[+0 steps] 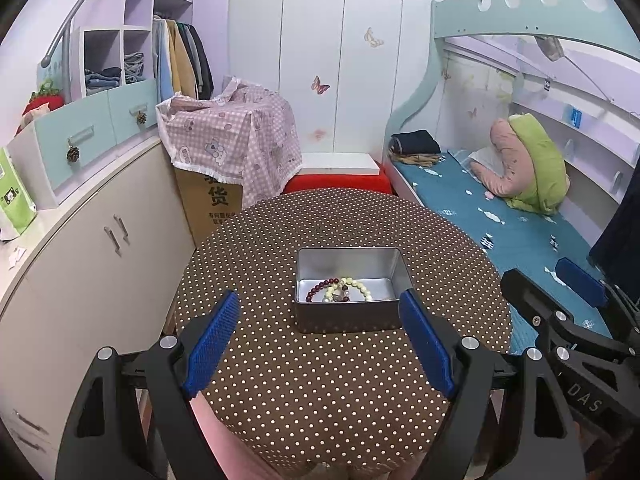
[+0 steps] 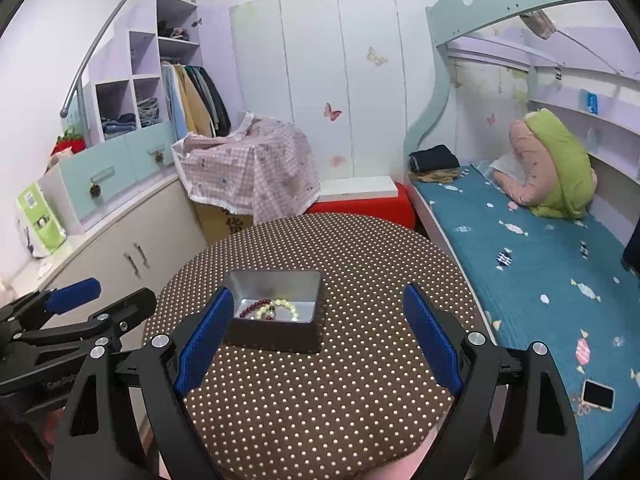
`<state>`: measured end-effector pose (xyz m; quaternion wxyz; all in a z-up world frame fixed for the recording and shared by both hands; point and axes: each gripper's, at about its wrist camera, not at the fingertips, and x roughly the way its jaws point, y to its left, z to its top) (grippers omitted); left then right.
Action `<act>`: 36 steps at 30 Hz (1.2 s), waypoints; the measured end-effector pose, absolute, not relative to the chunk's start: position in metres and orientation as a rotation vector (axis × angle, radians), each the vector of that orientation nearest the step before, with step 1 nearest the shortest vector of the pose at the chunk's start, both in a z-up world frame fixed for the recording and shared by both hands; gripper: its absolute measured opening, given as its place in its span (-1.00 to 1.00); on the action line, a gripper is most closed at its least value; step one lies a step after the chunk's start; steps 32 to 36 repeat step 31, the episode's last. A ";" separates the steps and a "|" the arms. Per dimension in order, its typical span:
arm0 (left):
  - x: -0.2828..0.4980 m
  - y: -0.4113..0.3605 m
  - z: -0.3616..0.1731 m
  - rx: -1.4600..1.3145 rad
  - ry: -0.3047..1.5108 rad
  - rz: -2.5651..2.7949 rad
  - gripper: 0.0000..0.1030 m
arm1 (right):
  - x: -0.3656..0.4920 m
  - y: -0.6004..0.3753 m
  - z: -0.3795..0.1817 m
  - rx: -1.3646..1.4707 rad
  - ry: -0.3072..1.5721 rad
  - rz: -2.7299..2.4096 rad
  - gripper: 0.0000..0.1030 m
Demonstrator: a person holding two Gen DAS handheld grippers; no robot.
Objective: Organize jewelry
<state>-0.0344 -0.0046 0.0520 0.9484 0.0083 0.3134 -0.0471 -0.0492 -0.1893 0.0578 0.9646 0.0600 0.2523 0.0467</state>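
Observation:
An open metal tin (image 1: 348, 318) (image 2: 276, 338) stands on the round brown polka-dot table (image 1: 320, 392) (image 2: 340, 380). Inside it lie a dark red bead bracelet (image 1: 318, 289) (image 2: 253, 307) and a pale cream bead bracelet (image 1: 356, 286) (image 2: 286, 307), overlapping. My left gripper (image 1: 320, 316) hovers open in front of the tin, nothing between its blue pads. My right gripper (image 2: 318, 316) is open too, to the right of the tin and empty. Each gripper shows at the edge of the other's view: right gripper (image 1: 560, 292), left gripper (image 2: 102, 300).
A bed with a teal sheet (image 2: 540, 272) runs along the right, a phone (image 2: 598, 395) lying on it. A cabinet (image 1: 92, 248) stands left. Behind the table are a cardboard box under pink checked cloth (image 1: 232, 140) and a red stool (image 1: 340, 182).

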 end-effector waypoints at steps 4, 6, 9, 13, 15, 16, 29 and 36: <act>-0.032 -0.003 0.052 0.017 0.641 -0.093 0.54 | -0.048 -0.188 0.058 0.115 0.510 0.097 0.63; -0.032 -0.003 0.052 0.017 0.643 -0.089 0.54 | -0.048 -0.187 0.057 0.114 0.515 0.099 0.63; -0.031 -0.003 0.052 0.017 0.644 -0.091 0.54 | -0.047 -0.185 0.057 0.112 0.517 0.096 0.63; -0.029 -0.003 0.051 0.015 0.655 -0.094 0.54 | -0.045 -0.185 0.056 0.112 0.521 0.094 0.63; -0.028 -0.003 0.050 0.014 0.661 -0.094 0.54 | -0.044 -0.185 0.056 0.111 0.523 0.094 0.63; -0.028 -0.003 0.050 0.014 0.662 -0.095 0.54 | -0.044 -0.185 0.055 0.111 0.526 0.094 0.63; -0.021 -0.001 0.049 0.011 0.681 -0.093 0.54 | -0.040 -0.181 0.051 0.116 0.540 0.097 0.63; -0.021 -0.001 0.048 0.011 0.683 -0.093 0.54 | -0.040 -0.182 0.050 0.118 0.543 0.098 0.63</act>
